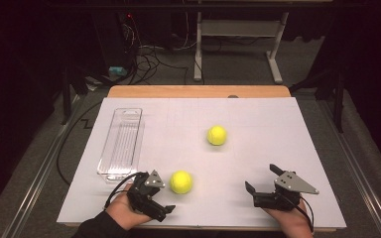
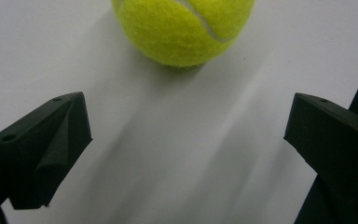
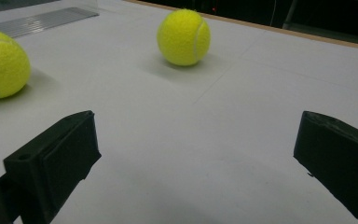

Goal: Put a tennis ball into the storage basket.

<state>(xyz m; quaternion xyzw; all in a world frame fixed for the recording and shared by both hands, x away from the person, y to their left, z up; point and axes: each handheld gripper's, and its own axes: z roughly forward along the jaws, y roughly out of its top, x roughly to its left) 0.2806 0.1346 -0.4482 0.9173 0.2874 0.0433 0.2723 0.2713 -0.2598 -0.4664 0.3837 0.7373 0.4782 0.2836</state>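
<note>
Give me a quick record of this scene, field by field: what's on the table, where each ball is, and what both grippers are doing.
surface: white table
near ball: yellow tennis ball, on the table just ahead of the left gripper, untouched
far ball: second tennis ball, mid-table, apart from both grippers
container: clear plastic tray, at the table's left side, no ball in it
left gripper: open, fingers spread wide, aimed at the near ball
right gripper: open, holding nothing, low over the near right part of the table
</note>
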